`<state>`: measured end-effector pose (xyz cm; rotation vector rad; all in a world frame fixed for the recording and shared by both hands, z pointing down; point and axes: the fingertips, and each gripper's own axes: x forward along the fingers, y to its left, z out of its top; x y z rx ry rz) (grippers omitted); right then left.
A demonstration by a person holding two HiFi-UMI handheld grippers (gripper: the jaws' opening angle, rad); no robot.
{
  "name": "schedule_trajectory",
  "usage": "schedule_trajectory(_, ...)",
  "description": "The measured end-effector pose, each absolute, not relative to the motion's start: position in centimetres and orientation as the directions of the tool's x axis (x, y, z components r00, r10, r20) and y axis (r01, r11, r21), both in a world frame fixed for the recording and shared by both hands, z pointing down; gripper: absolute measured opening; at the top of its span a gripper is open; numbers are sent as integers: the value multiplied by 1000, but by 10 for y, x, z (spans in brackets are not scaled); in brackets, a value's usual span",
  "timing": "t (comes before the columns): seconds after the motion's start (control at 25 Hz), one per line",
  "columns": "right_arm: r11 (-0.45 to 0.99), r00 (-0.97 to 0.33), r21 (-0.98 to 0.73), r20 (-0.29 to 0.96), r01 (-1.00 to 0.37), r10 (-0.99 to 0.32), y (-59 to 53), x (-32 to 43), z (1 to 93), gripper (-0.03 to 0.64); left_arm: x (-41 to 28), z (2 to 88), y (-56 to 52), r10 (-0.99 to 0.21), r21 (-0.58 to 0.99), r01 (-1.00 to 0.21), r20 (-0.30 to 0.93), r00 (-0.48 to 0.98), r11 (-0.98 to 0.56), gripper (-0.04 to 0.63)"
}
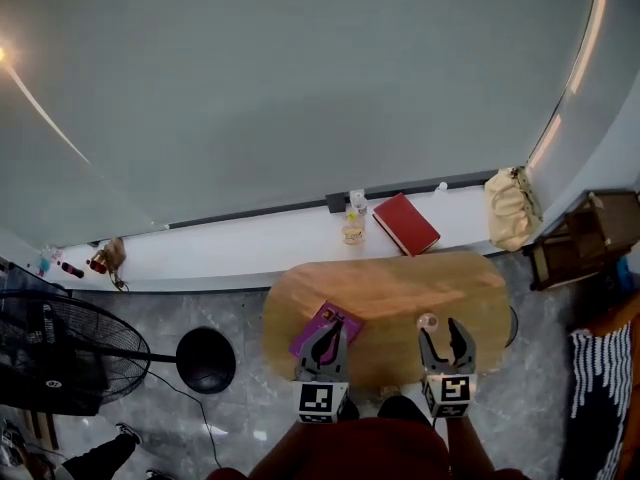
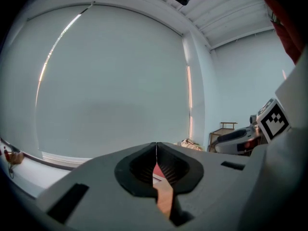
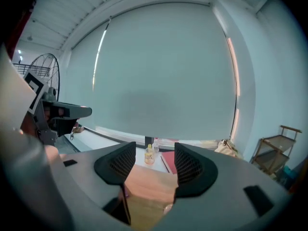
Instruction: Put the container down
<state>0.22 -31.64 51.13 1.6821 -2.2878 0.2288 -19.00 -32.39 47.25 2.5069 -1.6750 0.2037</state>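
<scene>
A purple flat box (image 1: 335,318) lies on the oval wooden table (image 1: 390,288), near its front left. My left gripper (image 1: 324,336) hovers over the box's near end with its jaws shut and nothing between them. Seen from the left gripper view, the left gripper (image 2: 156,147) points up at the wall and the box is hidden. A small clear round container (image 1: 428,321) stands on the table just off the left fingertip of my right gripper (image 1: 441,330). The right gripper (image 3: 154,159) is open and empty, with the clear container (image 3: 167,208) low between its jaws.
A white ledge (image 1: 250,243) behind the table carries a red book (image 1: 405,223) and two small bottles (image 1: 353,230). A tan bag (image 1: 511,208) and a wooden rack (image 1: 585,233) stand at right. A fan (image 1: 60,353) and a black round base (image 1: 205,360) stand on the floor at left.
</scene>
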Motion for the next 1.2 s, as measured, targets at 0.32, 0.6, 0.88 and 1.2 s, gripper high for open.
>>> schedule_trajectory(0.32,231,-216,93,145,-968,-965,-328,-6,419,247,-214,404,-342,-914,-64,-912,32,404,-405,9)
schedule_trajectory(0.6,208,-217,184,-30,-961,-976,-323,-23,349,247,-222,358,-340,-892,-234,-873,-48,450,-427,9)
schedule_trajectory(0.88,207,-218,172,-46,-963,-975,-328,-30,343,247,-230,344,-342,-898,-171,-895,-88,431,-413,9)
schedule_trajectory(1.2,198,-209,157,-58,-968,-976,-335,-34,342,88,-234,347,-345,-903,-133,-904,-92,419,-406,9)
